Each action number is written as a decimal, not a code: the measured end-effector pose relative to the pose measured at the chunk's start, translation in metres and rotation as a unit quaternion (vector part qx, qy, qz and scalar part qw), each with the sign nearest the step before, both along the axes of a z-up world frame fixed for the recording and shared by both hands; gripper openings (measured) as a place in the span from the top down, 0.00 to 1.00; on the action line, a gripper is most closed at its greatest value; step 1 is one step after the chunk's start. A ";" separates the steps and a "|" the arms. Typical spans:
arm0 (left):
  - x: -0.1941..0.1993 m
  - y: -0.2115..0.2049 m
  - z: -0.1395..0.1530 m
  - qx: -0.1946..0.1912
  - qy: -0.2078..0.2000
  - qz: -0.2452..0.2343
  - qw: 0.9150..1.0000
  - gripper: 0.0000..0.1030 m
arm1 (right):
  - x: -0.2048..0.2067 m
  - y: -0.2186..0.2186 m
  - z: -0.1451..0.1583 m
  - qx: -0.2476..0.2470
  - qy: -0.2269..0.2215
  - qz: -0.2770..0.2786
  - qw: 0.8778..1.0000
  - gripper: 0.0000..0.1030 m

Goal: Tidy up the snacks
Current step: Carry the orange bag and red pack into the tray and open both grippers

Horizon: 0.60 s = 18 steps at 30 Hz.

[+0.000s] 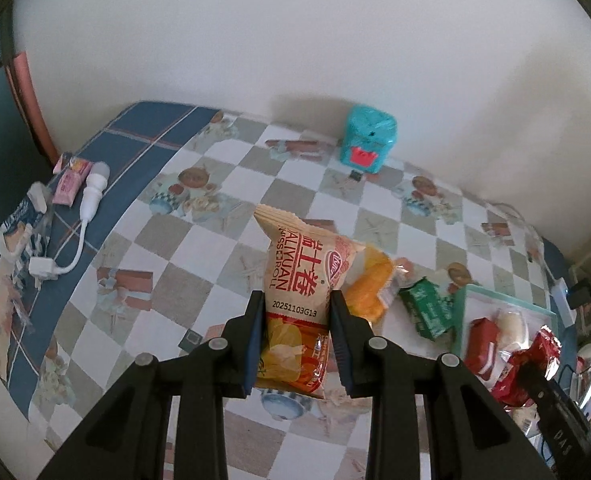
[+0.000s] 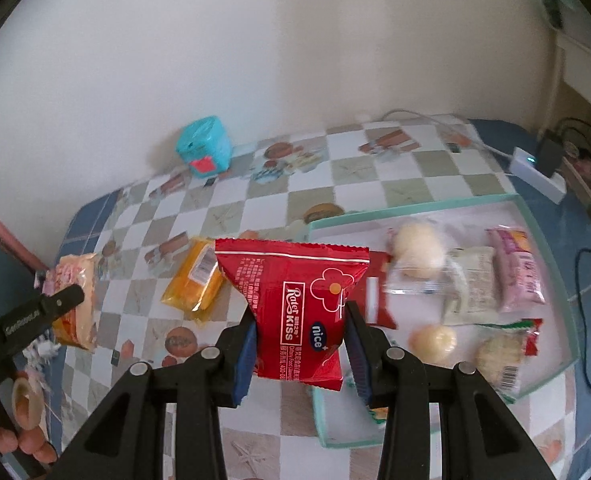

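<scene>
My left gripper (image 1: 297, 300) is shut on a tan and red Swiss roll packet (image 1: 301, 280), held above the checked tablecloth; it also shows in the right wrist view (image 2: 75, 300). My right gripper (image 2: 301, 312) is shut on a red Rater Kiss packet (image 2: 299, 304), held above the near left corner of the mint-rimmed tray (image 2: 415, 206). The tray holds several wrapped snacks, among them a pink packet (image 2: 517, 270) and a round white bun (image 2: 417, 250). An orange packet (image 2: 195, 280) lies on the table left of the tray. A green packet (image 1: 427, 308) lies by the tray's edge.
A teal tin (image 1: 369, 142) stands against the wall. A white plug and cable (image 1: 87, 216) and small pink packets (image 1: 69, 178) lie at the table's left end. A white power strip with a black adapter (image 2: 539, 168) sits at the right end.
</scene>
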<state>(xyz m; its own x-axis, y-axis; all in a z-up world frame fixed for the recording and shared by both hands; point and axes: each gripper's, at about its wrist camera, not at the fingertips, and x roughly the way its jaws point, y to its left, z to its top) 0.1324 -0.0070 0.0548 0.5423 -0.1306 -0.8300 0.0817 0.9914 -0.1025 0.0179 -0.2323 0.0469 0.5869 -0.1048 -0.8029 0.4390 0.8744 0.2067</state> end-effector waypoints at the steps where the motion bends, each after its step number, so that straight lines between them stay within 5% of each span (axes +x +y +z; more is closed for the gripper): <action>1: -0.001 -0.003 0.003 0.002 -0.004 -0.002 1.000 0.68 | -0.004 -0.007 0.002 0.000 0.001 -0.011 1.000 0.59; 11: -0.025 -0.055 0.028 0.009 -0.040 -0.055 0.998 0.68 | -0.031 -0.064 0.012 0.004 0.004 -0.102 0.995 0.59; 18: -0.042 -0.101 0.021 -0.011 -0.023 -0.115 0.993 0.68 | -0.049 -0.100 0.008 0.026 0.004 -0.144 0.989 0.59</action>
